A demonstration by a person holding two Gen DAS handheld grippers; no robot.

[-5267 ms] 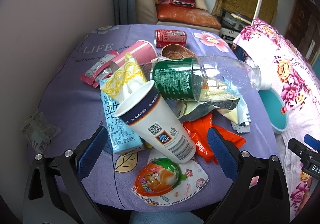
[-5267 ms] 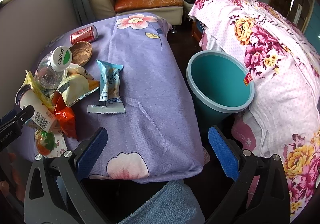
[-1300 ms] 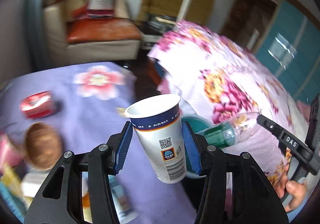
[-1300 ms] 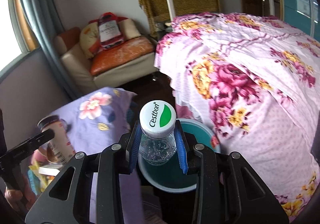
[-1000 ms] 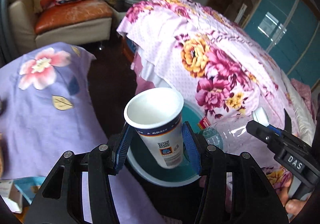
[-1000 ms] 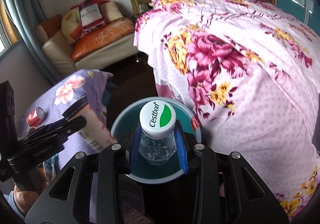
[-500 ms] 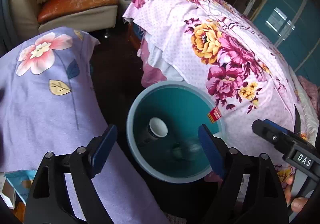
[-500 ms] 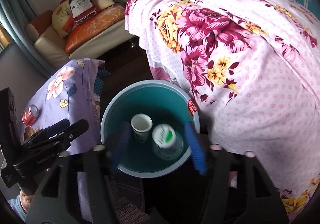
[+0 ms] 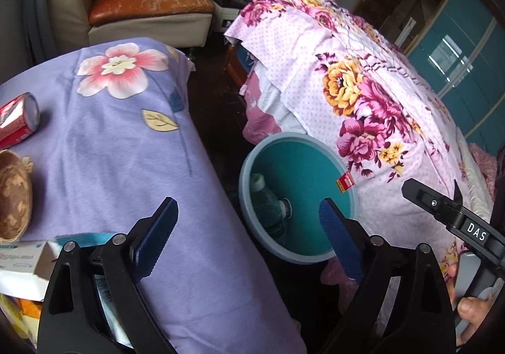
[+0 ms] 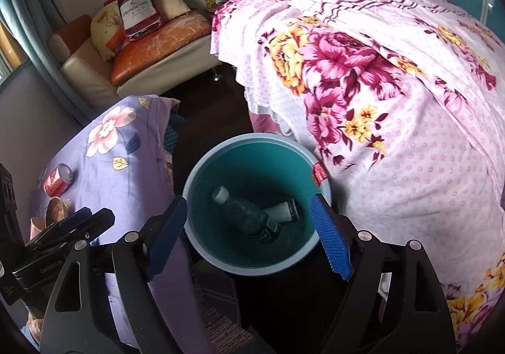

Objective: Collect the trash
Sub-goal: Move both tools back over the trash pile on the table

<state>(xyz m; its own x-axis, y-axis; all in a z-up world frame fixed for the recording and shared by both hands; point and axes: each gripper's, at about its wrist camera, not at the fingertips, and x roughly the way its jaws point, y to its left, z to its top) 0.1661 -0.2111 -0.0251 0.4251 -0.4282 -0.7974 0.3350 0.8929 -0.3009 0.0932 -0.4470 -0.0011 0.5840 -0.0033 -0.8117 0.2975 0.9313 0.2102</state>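
Trash remains at the left on the purple-covered table [image 9: 104,145]: a red can [image 9: 19,122]. Further right, the bottle [image 10: 247,216] and paper cup [image 10: 282,212] lie in the teal bin [image 10: 252,268], below both empty grippers, left [image 9: 249,238] and right [image 10: 249,235], whose jaws are opening.

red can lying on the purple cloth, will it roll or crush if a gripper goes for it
The red can lies on its side on the purple cloth, so a nudge across its length would probably set it rolling. Its wall looks creased, which suggests thin, empty metal: likely light, and apt to dent further under a firm squeeze. The shiny surface may slip between pads.
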